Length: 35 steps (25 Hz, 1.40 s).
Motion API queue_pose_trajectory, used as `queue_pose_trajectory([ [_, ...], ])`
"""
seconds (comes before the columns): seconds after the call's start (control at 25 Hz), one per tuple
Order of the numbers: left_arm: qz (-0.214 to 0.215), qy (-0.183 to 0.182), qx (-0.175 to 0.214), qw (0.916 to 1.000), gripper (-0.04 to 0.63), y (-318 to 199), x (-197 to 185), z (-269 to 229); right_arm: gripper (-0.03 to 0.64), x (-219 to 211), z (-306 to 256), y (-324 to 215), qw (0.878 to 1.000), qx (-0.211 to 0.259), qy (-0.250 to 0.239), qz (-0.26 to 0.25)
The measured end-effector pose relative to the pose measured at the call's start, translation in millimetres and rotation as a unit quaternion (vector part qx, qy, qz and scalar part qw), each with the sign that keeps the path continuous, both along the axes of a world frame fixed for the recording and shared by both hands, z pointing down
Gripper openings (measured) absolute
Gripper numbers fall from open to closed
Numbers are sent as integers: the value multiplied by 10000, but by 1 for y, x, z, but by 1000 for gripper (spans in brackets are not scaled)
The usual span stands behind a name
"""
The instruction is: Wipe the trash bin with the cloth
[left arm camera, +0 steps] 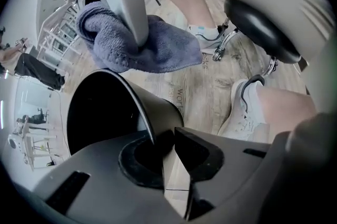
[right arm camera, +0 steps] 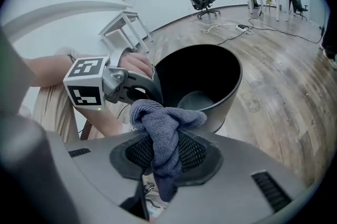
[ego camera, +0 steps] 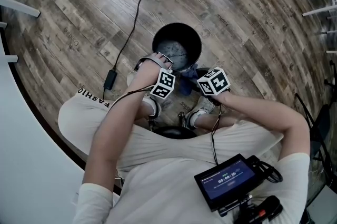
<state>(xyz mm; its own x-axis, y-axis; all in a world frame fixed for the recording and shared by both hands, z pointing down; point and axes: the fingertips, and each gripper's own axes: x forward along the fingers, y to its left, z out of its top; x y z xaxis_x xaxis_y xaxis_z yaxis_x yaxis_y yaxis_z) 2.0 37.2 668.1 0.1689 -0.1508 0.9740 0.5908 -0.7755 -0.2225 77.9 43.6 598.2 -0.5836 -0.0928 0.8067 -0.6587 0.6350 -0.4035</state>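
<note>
Our right gripper [right arm camera: 160,157] has its jaws pinched on the blue-grey cloth [right arm camera: 167,125], which bunches above them and hangs below, held just beside the near side of the black trash bin [right arm camera: 213,86]. Our left gripper [left arm camera: 164,136] clamps the bin's near rim between its jaws. The bin stands upright on the wooden floor [ego camera: 237,22], just beyond our shoes [ego camera: 202,108].

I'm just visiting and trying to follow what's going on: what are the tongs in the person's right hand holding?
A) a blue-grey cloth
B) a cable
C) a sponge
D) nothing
A: the right gripper view shows a blue-grey cloth pinched between the right tongs, bunched up just in front of the black trash bin.
</note>
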Motion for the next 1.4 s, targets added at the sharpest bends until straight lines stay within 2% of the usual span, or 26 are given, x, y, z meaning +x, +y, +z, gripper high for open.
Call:
queue_pose_trajectory([
  [0.2,52,47,-17,10000,61,6,8,1,109,1,12,-10,10000,16,50,49],
  [0.56,53,87,-51,9999,60,7,11,1,109,2,32,-10,9993,45,186,-308],
  [0.68,-2,142,-72,9999,60,8,14,0,109,6,47,-11,9991,6,297,-307],
  [1.04,-169,271,-161,9994,60,8,18,0,109,14,103,-20,9957,267,653,-607],
  [1.4,-118,293,-215,9993,60,10,23,0,109,23,151,-28,9906,386,1008,-845],
])
